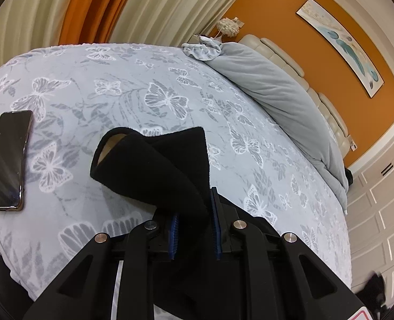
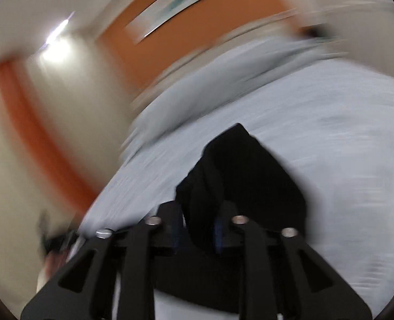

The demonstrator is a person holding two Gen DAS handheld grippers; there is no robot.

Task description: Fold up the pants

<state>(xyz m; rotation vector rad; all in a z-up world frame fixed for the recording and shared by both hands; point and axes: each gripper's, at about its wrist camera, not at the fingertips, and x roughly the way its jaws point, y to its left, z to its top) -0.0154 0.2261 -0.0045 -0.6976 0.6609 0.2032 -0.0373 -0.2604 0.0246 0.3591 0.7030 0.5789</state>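
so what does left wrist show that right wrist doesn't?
Left wrist only: a phone lying on the butterfly bedspread, a grey pillow, striped curtains, all sharp. Right wrist only: a bright ceiling light, and heavy blur. Both: black pants between the gripper's blue pads, the orange wall with a framed picture, and the bed.

My right wrist view is smeared by motion: the pale bed cover (image 2: 330, 160) shows no pattern there, and the framed picture on the orange wall (image 2: 180, 2) is only a streak. A dark shape at its lower left (image 2: 55, 240) I cannot identify. My black fleece pants (image 1: 154, 165) run down behind my left gripper (image 1: 195, 213), their lower part hidden. In the right view I cannot tell whether my right gripper (image 2: 197, 229) presses the cloth.
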